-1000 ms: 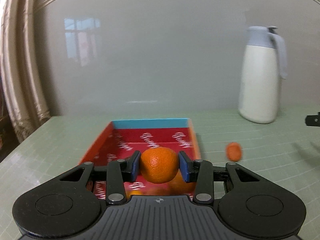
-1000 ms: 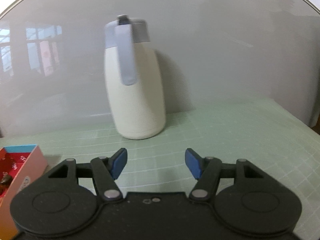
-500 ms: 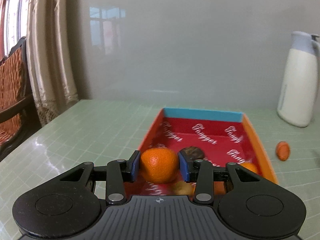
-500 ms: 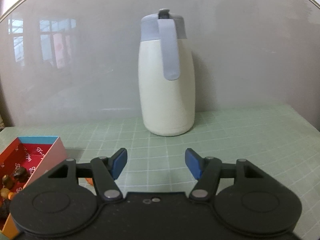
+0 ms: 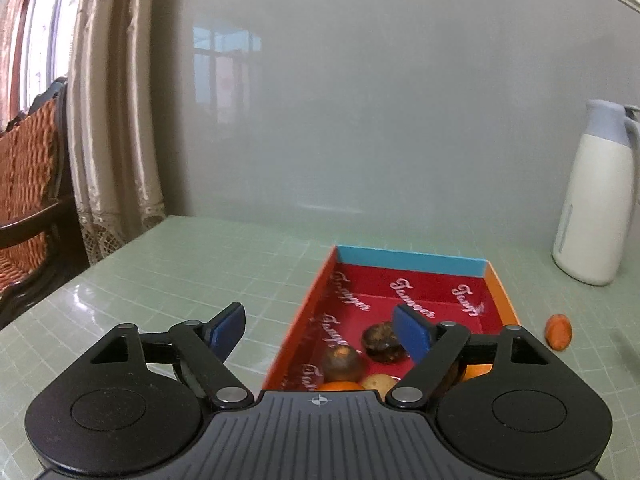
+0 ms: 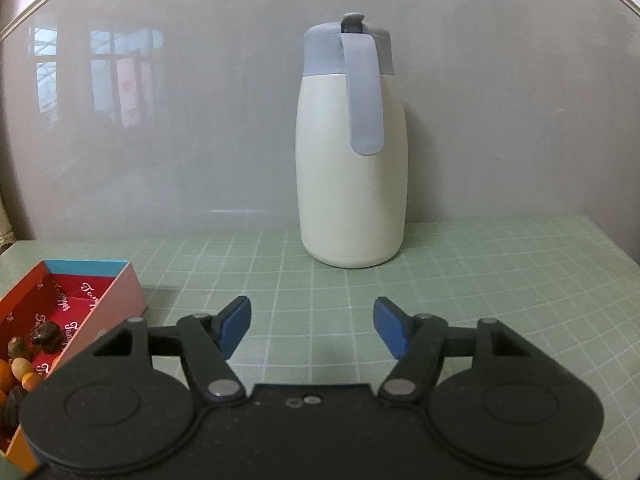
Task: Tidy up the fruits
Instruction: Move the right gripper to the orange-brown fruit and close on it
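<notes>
Lying in the near end of the red box (image 5: 412, 288), an orange (image 5: 340, 385) shows only its top above the black body of the left gripper (image 5: 320, 334), with nothing touching it. That gripper's jaws have just been opening and now stand spread wide, empty between the blue pads. Around the orange sit a brownish round fruit (image 5: 343, 363), a dark wrinkled one (image 5: 382, 342) and a pale small one (image 5: 376, 382). The box has orange side walls and a light blue far wall. Outside it, to the right, a small orange fruit (image 5: 559, 331) lies alone on the green gridded table (image 5: 200, 272). A cream jug (image 5: 596, 200) with a grey lid stands upright by the wall. The right gripper (image 6: 312, 326) points at the jug over bare table; its jaws have just opened slightly and hold nothing.
</notes>
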Motion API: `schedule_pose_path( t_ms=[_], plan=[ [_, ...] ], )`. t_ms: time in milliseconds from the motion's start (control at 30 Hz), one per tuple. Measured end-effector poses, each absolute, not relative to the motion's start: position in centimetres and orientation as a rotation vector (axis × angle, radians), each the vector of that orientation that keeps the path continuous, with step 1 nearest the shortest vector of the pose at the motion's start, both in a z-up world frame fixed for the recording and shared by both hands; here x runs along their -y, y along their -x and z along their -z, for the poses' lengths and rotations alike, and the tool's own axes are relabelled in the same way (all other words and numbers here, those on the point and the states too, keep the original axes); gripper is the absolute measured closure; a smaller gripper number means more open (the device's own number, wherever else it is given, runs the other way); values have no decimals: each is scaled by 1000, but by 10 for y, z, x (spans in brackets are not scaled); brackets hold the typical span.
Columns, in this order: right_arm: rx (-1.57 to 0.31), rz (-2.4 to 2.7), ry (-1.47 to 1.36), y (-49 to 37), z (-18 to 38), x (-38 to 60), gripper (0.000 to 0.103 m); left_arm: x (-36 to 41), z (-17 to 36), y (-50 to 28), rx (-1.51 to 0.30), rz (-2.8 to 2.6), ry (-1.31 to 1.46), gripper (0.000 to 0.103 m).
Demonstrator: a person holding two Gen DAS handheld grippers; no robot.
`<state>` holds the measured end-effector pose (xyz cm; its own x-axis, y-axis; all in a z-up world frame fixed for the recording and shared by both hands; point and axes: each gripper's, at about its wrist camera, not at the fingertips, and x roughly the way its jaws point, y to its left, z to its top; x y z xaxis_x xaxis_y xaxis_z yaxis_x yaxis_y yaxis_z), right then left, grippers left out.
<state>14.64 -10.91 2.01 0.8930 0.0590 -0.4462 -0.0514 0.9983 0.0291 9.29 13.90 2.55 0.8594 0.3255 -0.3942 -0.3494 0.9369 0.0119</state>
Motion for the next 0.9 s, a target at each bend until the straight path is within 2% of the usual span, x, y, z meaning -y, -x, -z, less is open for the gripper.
schedule_pose_path(
  t_ms=[700, 900],
  plan=[
    [-497, -103, 26, -158, 1, 46, 37, -196, -11, -81, -428, -467, 100, 18],
    [-535, -92, 16, -169, 13, 27, 41, -223, -7, -74, -422, -518, 150, 18]
  ],
)
